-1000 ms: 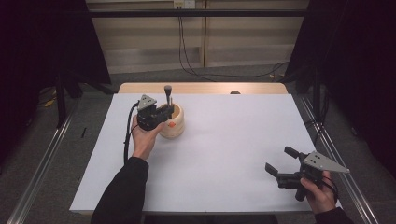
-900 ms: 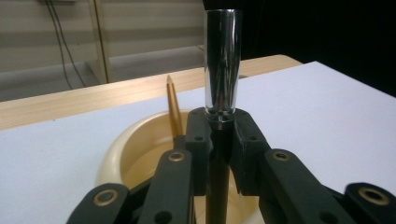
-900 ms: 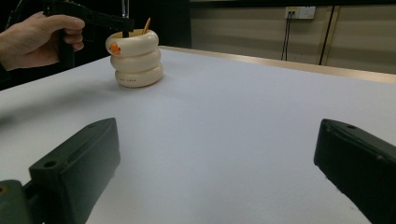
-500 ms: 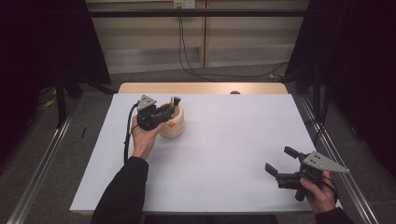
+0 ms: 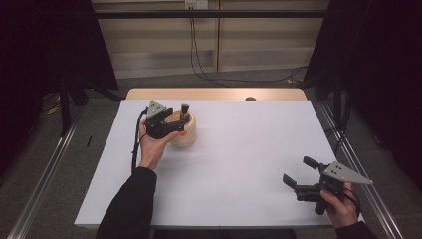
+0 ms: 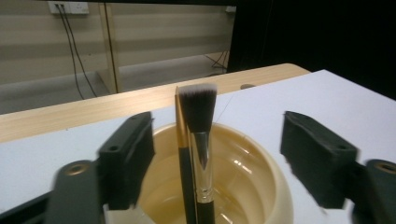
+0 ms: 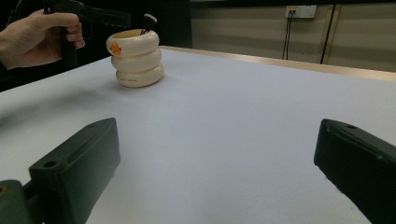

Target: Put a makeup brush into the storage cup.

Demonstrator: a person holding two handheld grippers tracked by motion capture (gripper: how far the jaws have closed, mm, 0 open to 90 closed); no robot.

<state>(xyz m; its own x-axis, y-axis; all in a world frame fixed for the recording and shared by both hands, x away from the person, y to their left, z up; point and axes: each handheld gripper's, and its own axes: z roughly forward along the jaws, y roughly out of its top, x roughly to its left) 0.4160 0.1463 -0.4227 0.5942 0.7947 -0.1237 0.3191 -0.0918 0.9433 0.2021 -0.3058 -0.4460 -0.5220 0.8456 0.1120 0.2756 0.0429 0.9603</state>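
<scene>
between my left tongs (image 6: 210, 154), just opened wide, the light, probably slippery black-handled makeup brush (image 6: 198, 135) in the cream ringed cup (image 6: 261, 186) wants gripping at its ferrule.

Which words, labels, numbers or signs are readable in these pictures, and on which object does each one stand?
No text can be read.
Cream holder: a small dark print low on its bottom ring in the right gripper view, too small and blurred to read.
Same holder: an orange mark on the top ring, a spot of colour, not letters.
Makeup brush, table sheet, both tongs: no writing visible.
</scene>
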